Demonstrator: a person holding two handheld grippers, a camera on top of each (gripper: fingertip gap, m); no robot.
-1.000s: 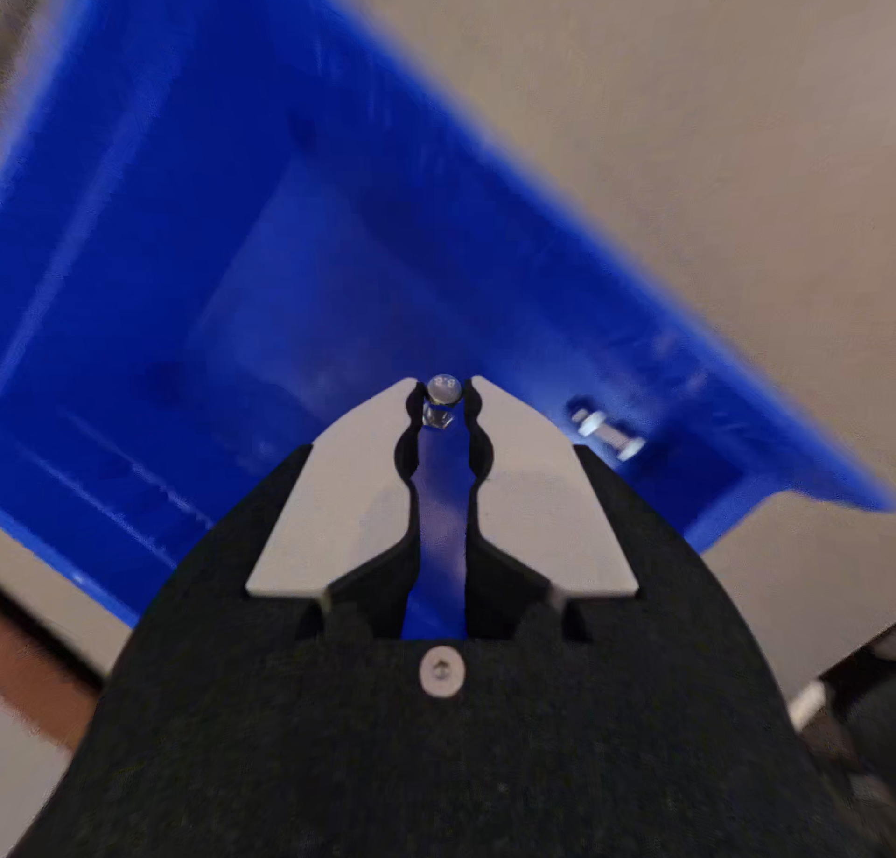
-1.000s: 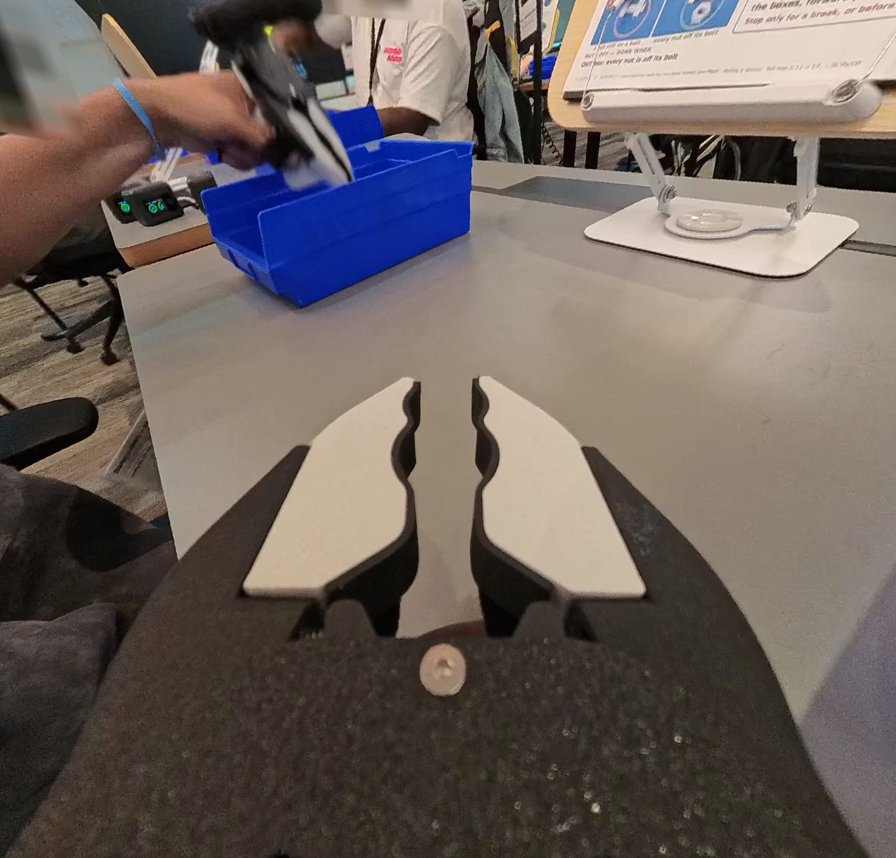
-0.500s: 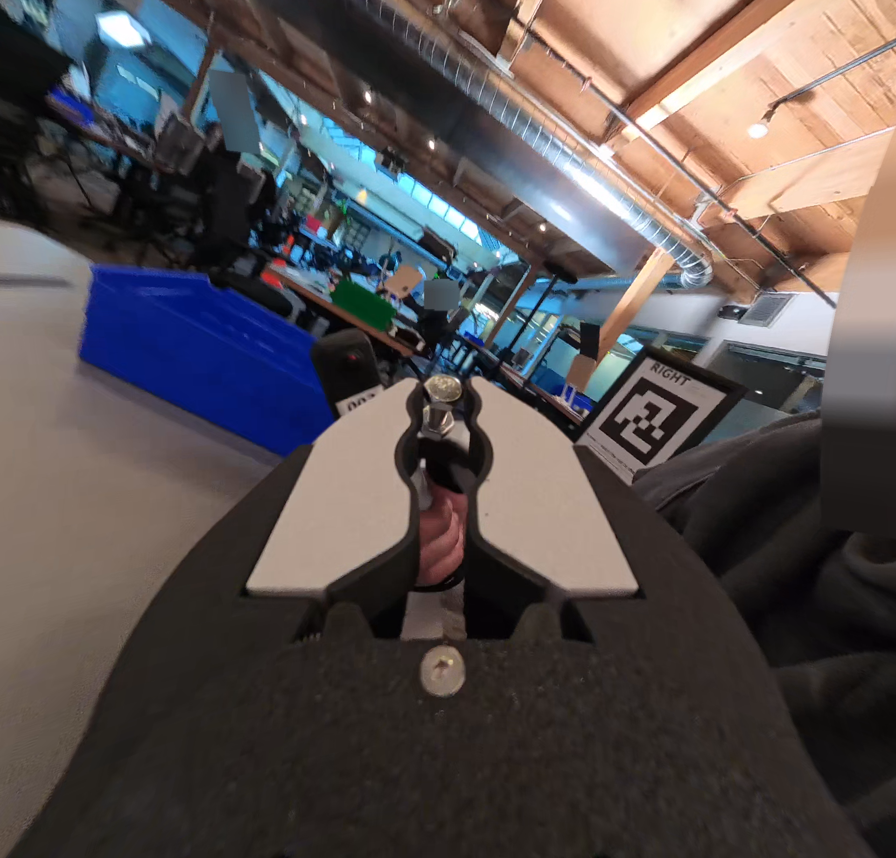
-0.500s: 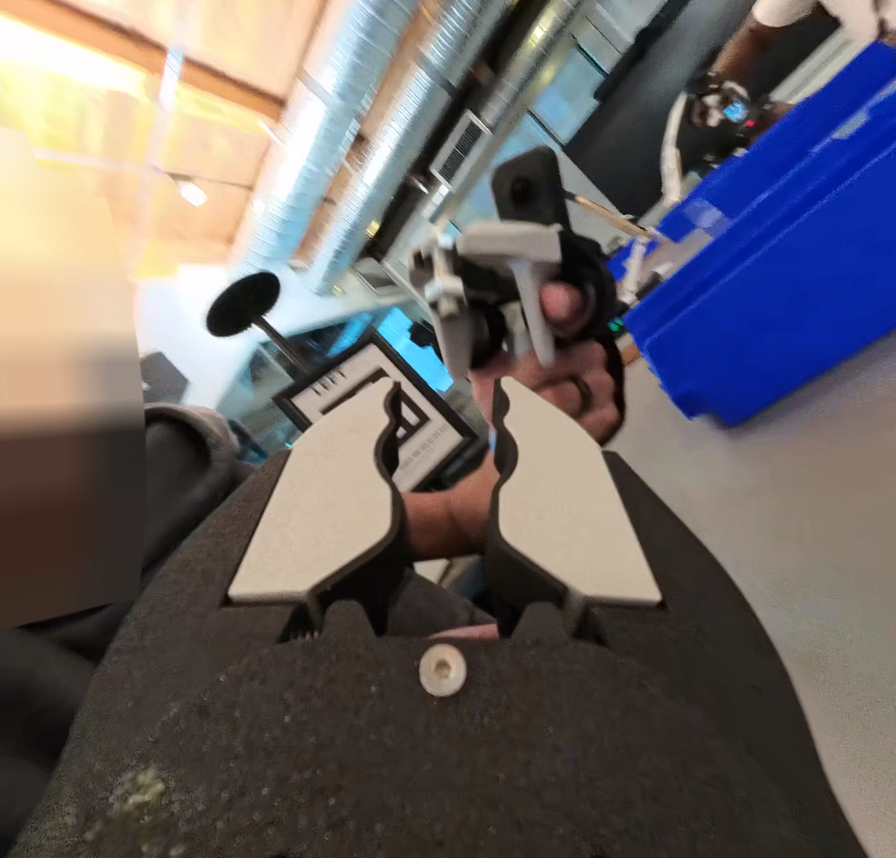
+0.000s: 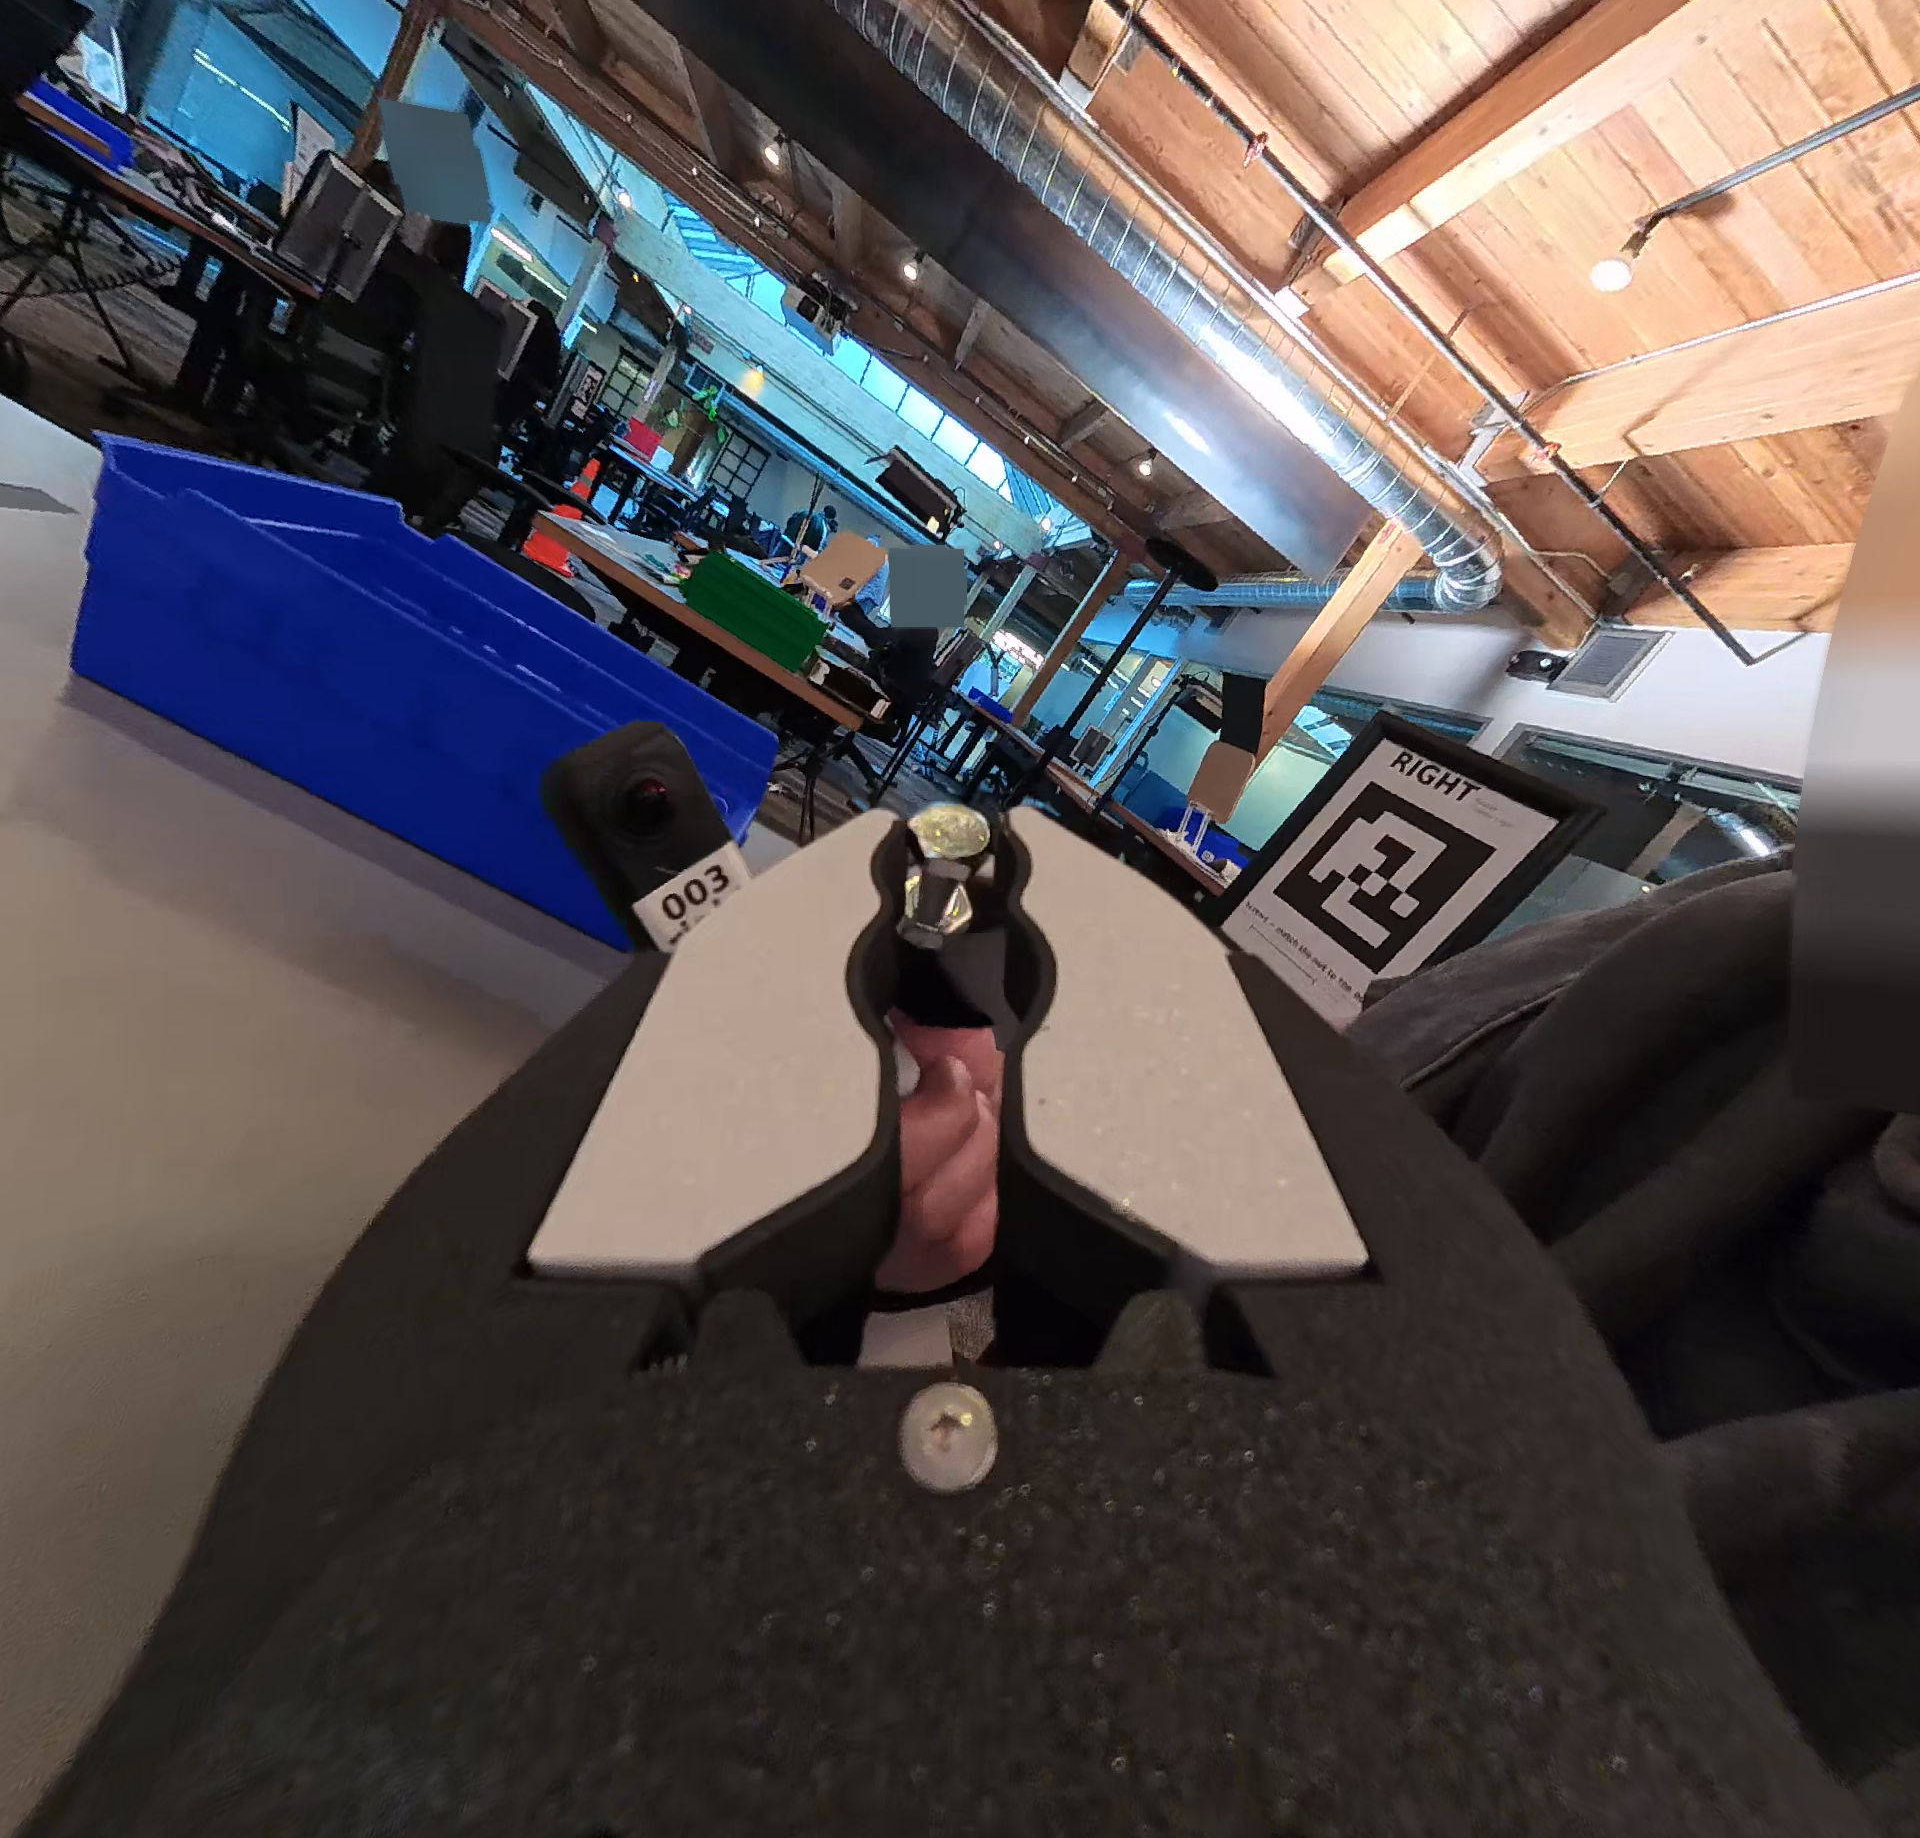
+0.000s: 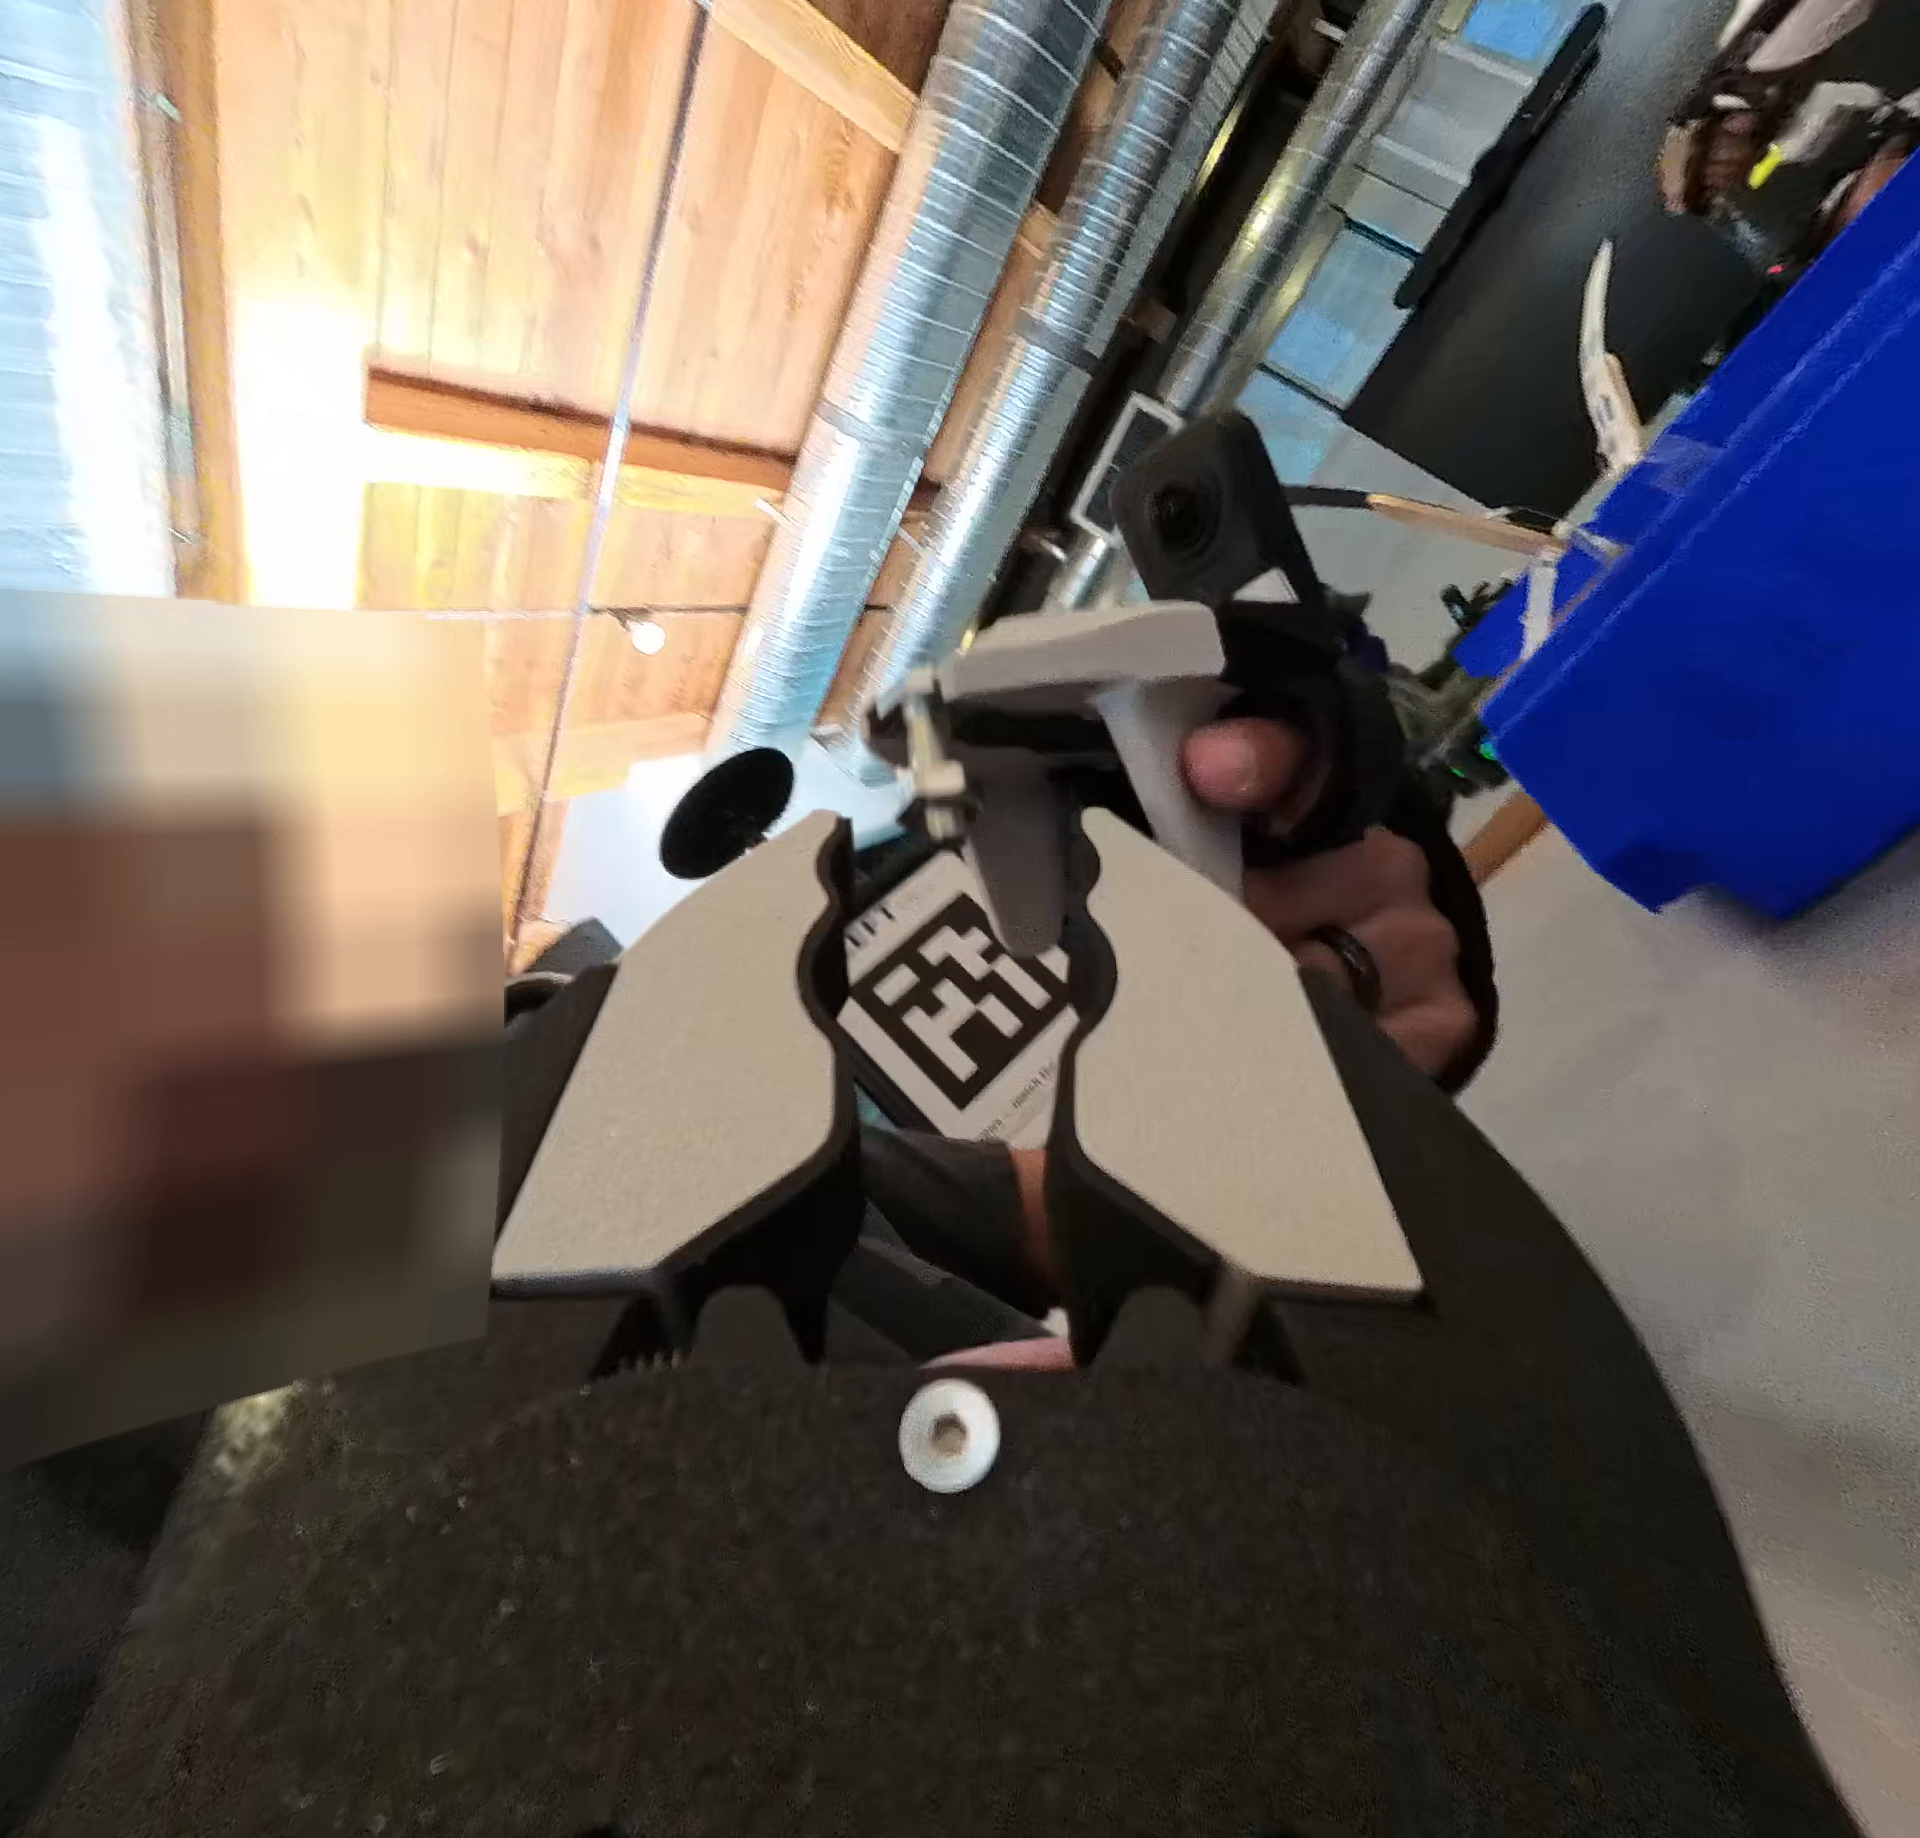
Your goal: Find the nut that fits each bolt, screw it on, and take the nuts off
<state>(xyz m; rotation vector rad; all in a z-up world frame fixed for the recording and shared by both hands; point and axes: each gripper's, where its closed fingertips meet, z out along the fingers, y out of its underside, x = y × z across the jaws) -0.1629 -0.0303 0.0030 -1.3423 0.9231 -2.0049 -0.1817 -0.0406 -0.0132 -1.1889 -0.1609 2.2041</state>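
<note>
Gripping a small silver bolt [image 5: 945, 879] near their tips, the fingers of the left gripper [image 5: 948, 843] are pressed in on it from both sides. The bolt's round head sits at the very tip, with a hexagonal nut [image 5: 935, 910] just below it on the shank. Only the front notch of the fingers is in contact; behind it the gap widens, and part of a hand shows through.

The right gripper [image 6: 961, 832] faces the left one at close range. Its fingers stand apart with nothing between them, and the gap looks wide enough to take the nut. Seen through that gap is a black-and-white square marker card [image 6: 961, 999]. In this view the bolt [image 6: 928, 765] appears as a thin silver pin at the left gripper's tips, just beyond the right gripper's own.

Farther out, a blue plastic bin [image 5: 364, 645] rests on the grey table [image 5: 208, 1061], well apart from both grippers. A second marker card [image 5: 1392, 863] stands near a dark sleeve. An open workshop with wooden ceilings and metal ducts fills the background.

The main risk, as a judgement, is the slim hold. The bolt is pinched only at the fingertips, so a sideways push from the right gripper could twist it loose and drop it. Closing off-centre on the nut could also slip over its corners.
</note>
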